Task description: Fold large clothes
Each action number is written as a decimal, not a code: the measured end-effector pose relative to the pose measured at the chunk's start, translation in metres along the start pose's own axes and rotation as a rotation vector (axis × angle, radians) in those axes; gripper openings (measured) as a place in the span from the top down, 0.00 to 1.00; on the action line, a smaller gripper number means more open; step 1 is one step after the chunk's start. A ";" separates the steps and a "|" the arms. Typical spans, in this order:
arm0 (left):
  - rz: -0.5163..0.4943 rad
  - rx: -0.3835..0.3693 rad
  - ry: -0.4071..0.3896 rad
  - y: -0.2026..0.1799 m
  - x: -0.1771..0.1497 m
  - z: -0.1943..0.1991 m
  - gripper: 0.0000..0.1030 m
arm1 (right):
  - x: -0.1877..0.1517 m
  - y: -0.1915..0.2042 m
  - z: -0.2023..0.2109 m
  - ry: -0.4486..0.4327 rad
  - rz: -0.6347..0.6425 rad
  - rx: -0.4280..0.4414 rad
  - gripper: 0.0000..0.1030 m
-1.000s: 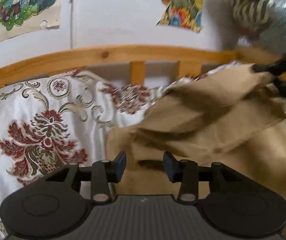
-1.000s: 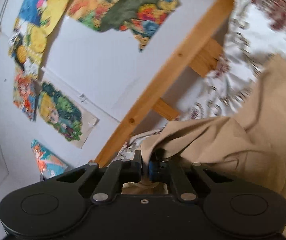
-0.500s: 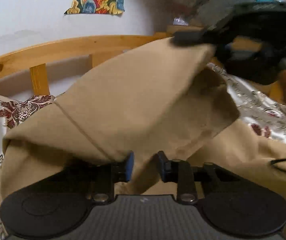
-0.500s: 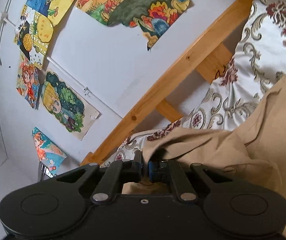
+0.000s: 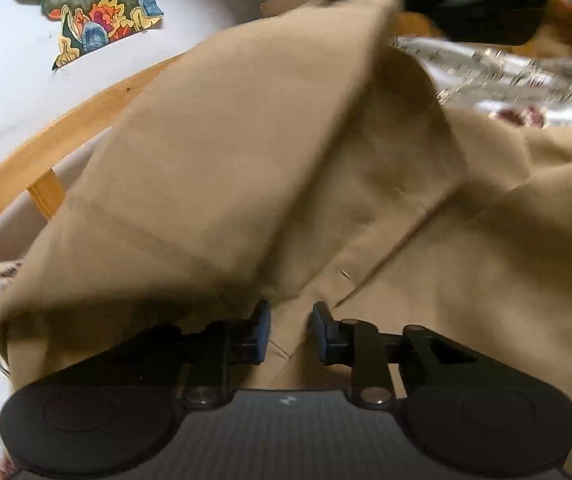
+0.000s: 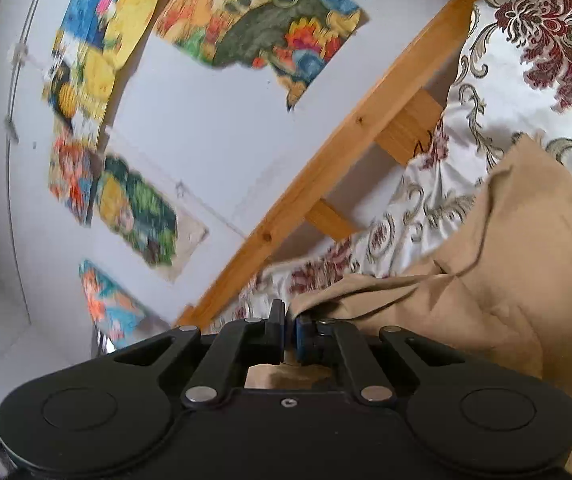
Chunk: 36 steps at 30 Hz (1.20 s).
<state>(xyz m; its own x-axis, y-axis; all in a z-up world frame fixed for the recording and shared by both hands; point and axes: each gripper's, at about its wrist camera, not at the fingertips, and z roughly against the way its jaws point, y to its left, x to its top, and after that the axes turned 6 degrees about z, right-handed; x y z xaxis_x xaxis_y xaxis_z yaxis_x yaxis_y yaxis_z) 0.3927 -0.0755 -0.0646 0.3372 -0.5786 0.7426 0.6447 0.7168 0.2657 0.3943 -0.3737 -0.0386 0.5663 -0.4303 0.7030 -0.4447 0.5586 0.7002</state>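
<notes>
Risk first: the right gripper [image 6: 291,330] has its jaws opening, with a corner of the tan garment [image 5: 286,168] between them, so the raised flap could drop and spoil the fold. Left gripper [image 5: 288,332] jaws stand narrow around a seam, apparently not pinching. Plain, creased tan cloth lies on the floral bedspread [image 6: 526,80], one flap lifted.

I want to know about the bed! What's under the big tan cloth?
Under the tan cloth lies a white bedspread with red flowers, showing around its edges. Whatever sits beneath the cloth's middle is covered.
</notes>
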 end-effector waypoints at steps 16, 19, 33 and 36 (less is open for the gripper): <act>0.412 -0.087 0.106 0.061 -0.059 0.069 0.46 | -0.071 -0.115 0.025 0.002 -0.771 0.001 0.12; 0.716 -0.121 0.093 0.105 -0.076 0.085 0.45 | -0.066 -0.123 0.018 0.009 -0.847 0.009 0.06; 1.576 -0.397 0.219 0.227 -0.111 0.012 0.18 | -0.030 -0.115 -0.027 0.198 -0.818 -0.247 0.17; 1.644 -0.413 0.198 0.233 -0.121 0.007 0.19 | -0.012 -0.107 -0.037 0.198 -0.707 -0.259 0.42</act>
<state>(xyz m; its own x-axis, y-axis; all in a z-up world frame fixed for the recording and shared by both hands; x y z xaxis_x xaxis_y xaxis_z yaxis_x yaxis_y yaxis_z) 0.4968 0.1645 -0.0884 0.8319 0.5535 -0.0394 -0.3328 0.4408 -0.8336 0.4603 -0.4015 -0.1266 0.7791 -0.6251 0.0477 0.2307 0.3565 0.9053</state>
